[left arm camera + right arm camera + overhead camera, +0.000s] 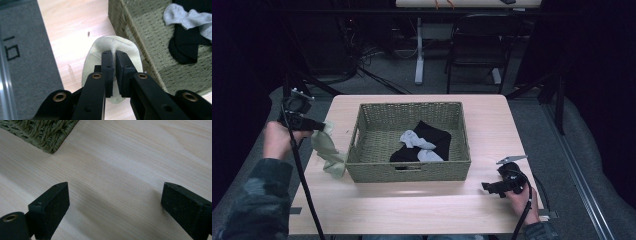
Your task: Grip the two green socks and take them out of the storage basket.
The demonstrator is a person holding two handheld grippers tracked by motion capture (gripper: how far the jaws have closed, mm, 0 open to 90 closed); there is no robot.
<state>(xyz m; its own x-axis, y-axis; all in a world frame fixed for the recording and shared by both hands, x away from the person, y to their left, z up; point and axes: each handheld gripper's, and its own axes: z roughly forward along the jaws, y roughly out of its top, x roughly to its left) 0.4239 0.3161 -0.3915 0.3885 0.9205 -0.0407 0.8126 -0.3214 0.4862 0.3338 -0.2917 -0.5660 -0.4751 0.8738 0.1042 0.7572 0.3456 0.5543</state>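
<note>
one pale green sock is hanging from the left gripper, jaws clamped on its fabric, just left of the wicker basket above the table. right gripper is resting wide apart, holding nothing. likely mid-carry; next move is needing a lift over the rim, then release beside the grey sock and black sock.

Left gripper raised, jaws pinched nearly together (fabric between them). Right gripper low, level, jaws spread wide, nothing between.
</note>
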